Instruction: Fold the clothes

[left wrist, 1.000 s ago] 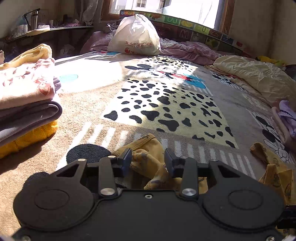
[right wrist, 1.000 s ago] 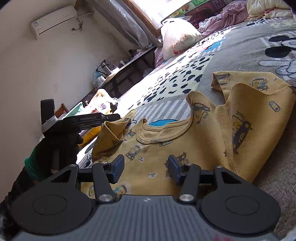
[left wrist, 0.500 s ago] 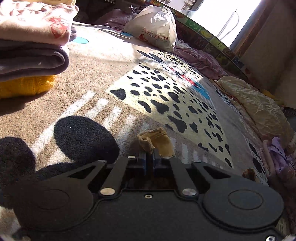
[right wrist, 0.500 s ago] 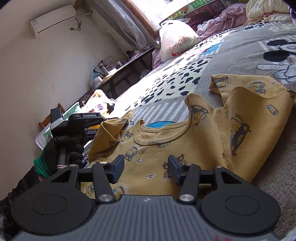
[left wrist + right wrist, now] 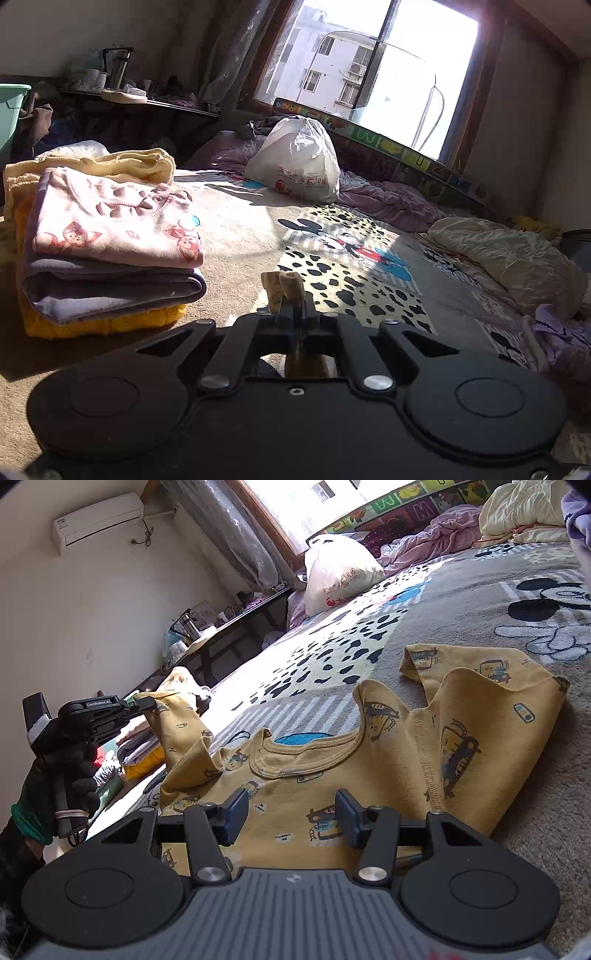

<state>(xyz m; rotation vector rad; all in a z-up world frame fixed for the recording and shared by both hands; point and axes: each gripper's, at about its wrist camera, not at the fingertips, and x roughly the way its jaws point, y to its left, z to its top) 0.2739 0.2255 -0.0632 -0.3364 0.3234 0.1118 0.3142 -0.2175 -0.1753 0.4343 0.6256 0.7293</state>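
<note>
A yellow child's shirt (image 5: 424, 746) with cartoon car prints lies spread on the patterned blanket, neckline up. Its left sleeve (image 5: 177, 723) is lifted off the blanket, pinched by my left gripper (image 5: 147, 702), which a gloved hand (image 5: 55, 775) holds at the far left. In the left wrist view that gripper (image 5: 297, 314) is shut on the sleeve, and a tuft of yellow cloth (image 5: 282, 288) sticks up above the closed jaws. My right gripper (image 5: 291, 814) hovers open over the shirt's lower front, nothing between its fingers.
A stack of folded clothes (image 5: 103, 236) sits at the left of the blanket. A white plastic bag (image 5: 295, 162) stands near the window. Crumpled bedding (image 5: 509, 254) and purple clothes (image 5: 561, 332) lie to the right. A dark shelf with bottles (image 5: 221, 627) lines the wall.
My left gripper closed on the yellow sleeve and lifted it off the blanket, tilting upward so the window came into view. The right gripper stayed open over the shirt.
</note>
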